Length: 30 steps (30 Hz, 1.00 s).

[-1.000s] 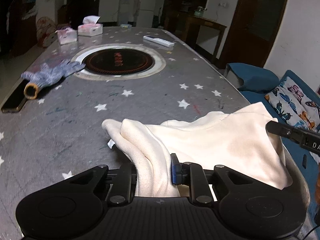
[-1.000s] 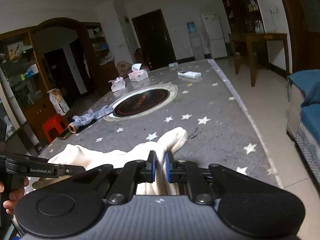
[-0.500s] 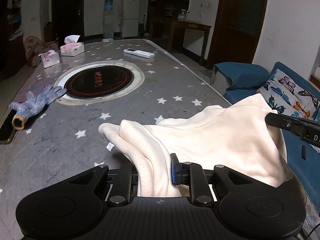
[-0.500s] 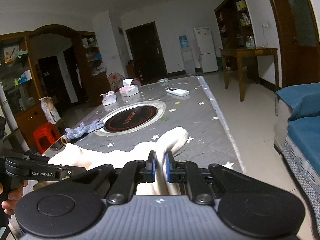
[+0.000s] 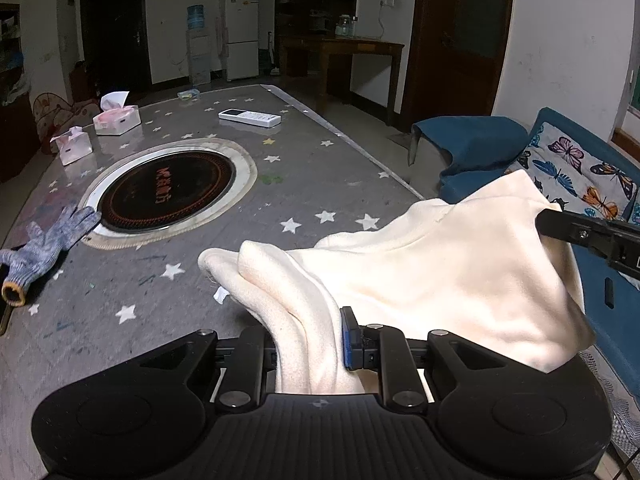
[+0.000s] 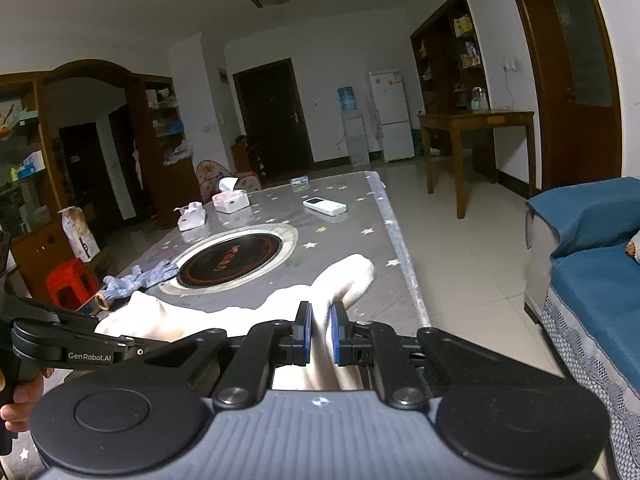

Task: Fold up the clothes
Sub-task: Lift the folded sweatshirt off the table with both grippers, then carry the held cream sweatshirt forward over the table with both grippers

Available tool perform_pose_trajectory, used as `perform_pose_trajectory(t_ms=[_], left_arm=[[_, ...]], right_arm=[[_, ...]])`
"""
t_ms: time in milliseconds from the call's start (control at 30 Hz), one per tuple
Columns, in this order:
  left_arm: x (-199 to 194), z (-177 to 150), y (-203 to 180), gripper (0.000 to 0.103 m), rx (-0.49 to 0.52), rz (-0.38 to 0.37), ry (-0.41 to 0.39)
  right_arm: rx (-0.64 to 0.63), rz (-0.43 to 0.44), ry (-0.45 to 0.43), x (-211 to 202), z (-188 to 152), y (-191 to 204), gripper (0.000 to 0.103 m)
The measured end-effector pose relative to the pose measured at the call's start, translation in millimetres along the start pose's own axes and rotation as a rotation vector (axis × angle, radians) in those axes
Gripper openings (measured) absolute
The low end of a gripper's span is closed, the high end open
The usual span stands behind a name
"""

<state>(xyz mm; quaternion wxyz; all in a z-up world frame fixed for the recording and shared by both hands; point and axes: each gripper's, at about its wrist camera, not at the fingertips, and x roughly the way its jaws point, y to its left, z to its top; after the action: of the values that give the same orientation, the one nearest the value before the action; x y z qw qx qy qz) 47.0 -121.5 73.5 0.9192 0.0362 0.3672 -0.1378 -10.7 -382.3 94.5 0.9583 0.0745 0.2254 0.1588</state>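
Observation:
A cream fleece garment [image 5: 440,272] hangs between both grippers above the near end of the star-patterned grey table [image 5: 312,184]. My left gripper [image 5: 310,340] is shut on a thick fold of it at the bottom of the left wrist view. My right gripper [image 6: 319,336] is shut on another bunched edge of the cream garment [image 6: 336,280]. In the left wrist view the right gripper [image 5: 592,240] reaches in from the right edge. In the right wrist view the left gripper [image 6: 80,352] shows at the lower left, held by a hand [image 6: 16,404].
A round black hotplate [image 5: 168,184] is set in the table's middle. A blue knitted glove [image 5: 48,244] lies to its left. Two tissue boxes [image 5: 116,118] and a white remote [image 5: 250,117] sit at the far end. A blue sofa [image 5: 560,168] stands beyond the right edge.
Both grippers have risen and tilted up with the garment still held, so the table looks lower and more of the room shows. The cloth has lifted off the table.

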Motion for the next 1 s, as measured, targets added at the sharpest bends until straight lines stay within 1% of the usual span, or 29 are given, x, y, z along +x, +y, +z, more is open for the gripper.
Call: perform_pose_trajectory(t_ms=[367, 567, 867, 1000], left_arm=[[18.1, 20.4, -10.9, 0.020, 0.008, 0.013, 0.012], [33.9, 25.4, -10.0, 0.020, 0.000, 0.029, 0.034], [46.1, 36.5, -14.5, 0.020, 0.018, 0.043, 0.038], [53.7, 36.3, -14.8, 0.020, 0.024, 0.046, 0.050]], right_arm=[[-0.008, -0.016, -0.012, 10.8, 14.0, -18.2, 0.009], [-0.009, -0.027, 0.002, 24.0, 17.5, -27.6, 0.009], [-0.005, -0.031, 0.005, 43.6, 24.7, -34.8, 0.009], [0.004, -0.037, 0.008, 50.8, 26.9, -39.5, 0.009]])
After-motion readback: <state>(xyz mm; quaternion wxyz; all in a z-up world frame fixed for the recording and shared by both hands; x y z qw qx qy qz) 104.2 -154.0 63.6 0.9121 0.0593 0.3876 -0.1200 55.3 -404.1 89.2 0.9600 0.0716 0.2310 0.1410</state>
